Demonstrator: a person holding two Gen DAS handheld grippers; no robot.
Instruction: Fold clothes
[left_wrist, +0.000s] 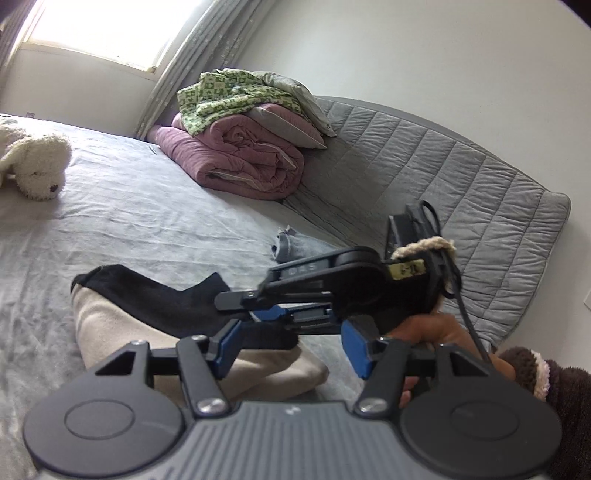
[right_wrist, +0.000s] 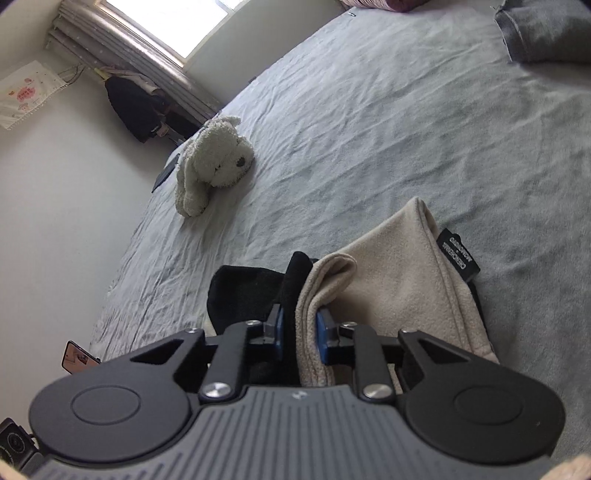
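Right gripper is clamped on a bunched fold of the beige fleece garment, with a layer of black fabric caught beside the fleece between the blue pads. Left gripper stands apart, holding nothing, just above the same garment. The fleece lies on the grey bed sheet, on the near side of the white plush dog and well apart from it; its black label sticks out at the edge away from the dog.

Judgement: a fold is in hand. To do it well, carry the pinched edge across low and level, let the free gripper pin the opposite side, and release only once the edges align — otherwise the thick fleece will likely spring back or bunch.
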